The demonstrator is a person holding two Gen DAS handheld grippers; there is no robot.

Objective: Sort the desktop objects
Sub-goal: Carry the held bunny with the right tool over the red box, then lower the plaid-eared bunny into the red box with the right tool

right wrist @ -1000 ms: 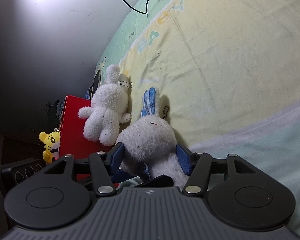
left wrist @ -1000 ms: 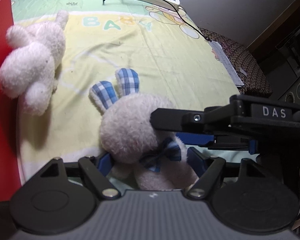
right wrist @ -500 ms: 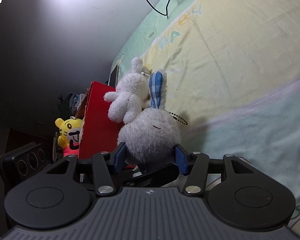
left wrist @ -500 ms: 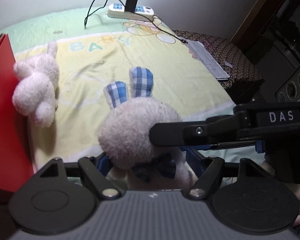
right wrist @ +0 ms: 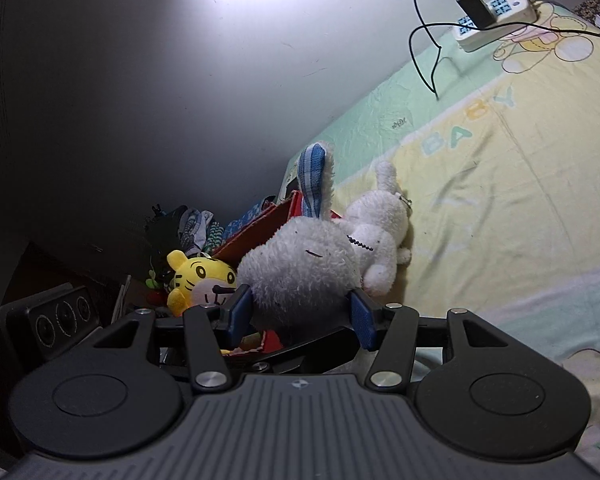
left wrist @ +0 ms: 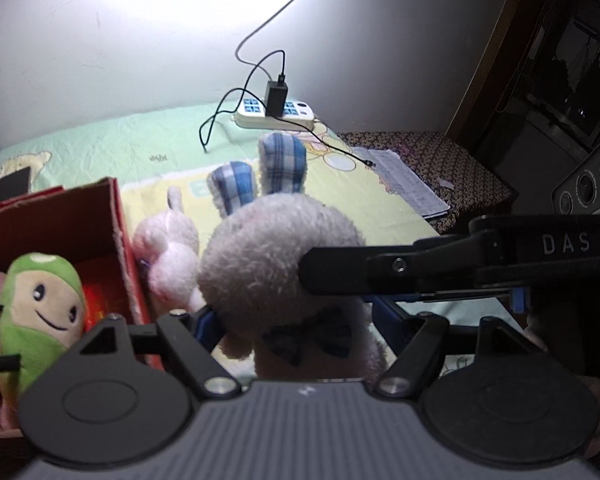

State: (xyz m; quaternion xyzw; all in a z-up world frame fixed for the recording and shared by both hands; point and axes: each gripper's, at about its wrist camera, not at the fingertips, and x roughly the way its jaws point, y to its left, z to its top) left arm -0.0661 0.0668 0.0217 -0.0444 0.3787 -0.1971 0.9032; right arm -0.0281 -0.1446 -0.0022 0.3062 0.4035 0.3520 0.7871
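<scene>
A white plush rabbit with blue checked ears [left wrist: 268,256] and a bow tie is held off the table by both grippers. My left gripper [left wrist: 296,320] is shut on its body. My right gripper [right wrist: 300,308] is shut on its head [right wrist: 300,268]; its black finger [left wrist: 380,272] crosses the left wrist view. A second white plush rabbit [left wrist: 168,248] [right wrist: 384,224] lies on the cloth beside the red box [left wrist: 116,216] [right wrist: 256,232]. The box holds a green plush [left wrist: 40,304] and a yellow tiger plush [right wrist: 200,280].
A yellow-green "BABY" cloth [right wrist: 500,184] covers the table. A white power strip with a black charger and cables [left wrist: 276,112] [right wrist: 496,20] lies at the back by the wall. Papers [left wrist: 412,184] lie on a patterned seat at the right. A dark phone [left wrist: 14,184] lies back left.
Both grippers have lifted the checked-ear rabbit higher and carried it left toward the red box, whose inside with the green plush now shows. The other rabbit has not moved.
</scene>
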